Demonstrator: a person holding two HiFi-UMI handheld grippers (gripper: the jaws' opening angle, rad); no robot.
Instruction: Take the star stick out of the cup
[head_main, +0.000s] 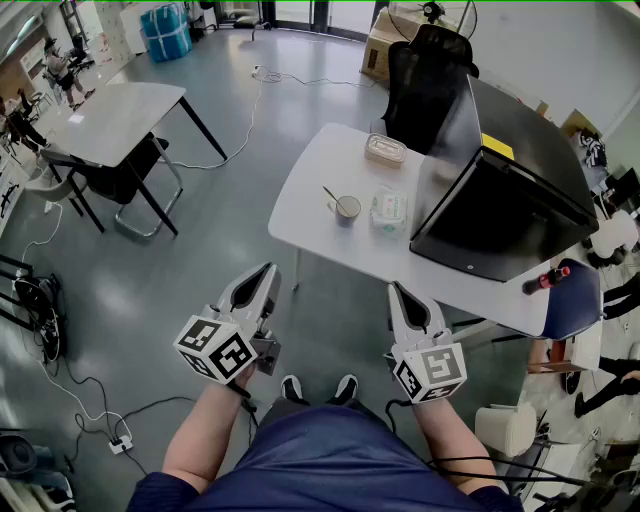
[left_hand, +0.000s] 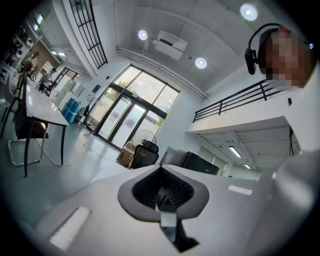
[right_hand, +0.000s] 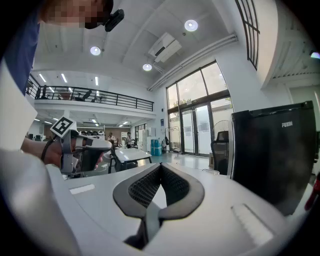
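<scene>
1. Grey hall floor (head_main: 160, 270) lies under both grippers, and a spare table (head_main: 118, 118) stands far off on the left gripper's outer side.
2. A white table (head_main: 305, 195) stands ahead of the two grippers, well apart from their tips.
3. A black box (head_main: 510, 195) takes up the part of that table ahead of the right gripper and out to its right.
4. A black office chair (head_main: 425, 75) stands beyond the white table, farther from the grippers than anything on it.
5. The left gripper (head_main: 267, 270) is held low over the floor with its jaws pressed together on nothing.
6. The right gripper (head_main: 397, 290) hangs beside it at about the same height, with its jaws likewise together and empty.
7. A soft wipes packet (head_main: 389, 210) lies on the table almost straight ahead of the right gripper.
8. A clear lidded container (head_main: 385, 150) sits beyond the packet.
9. The cup (head_main: 347, 210) stands just beside the packet, ahead of the gap between the two grippers.
10. The star stick (head_main: 331, 195) is in the cup, leaning toward the left gripper's side; its star end is too small to make out.
</scene>
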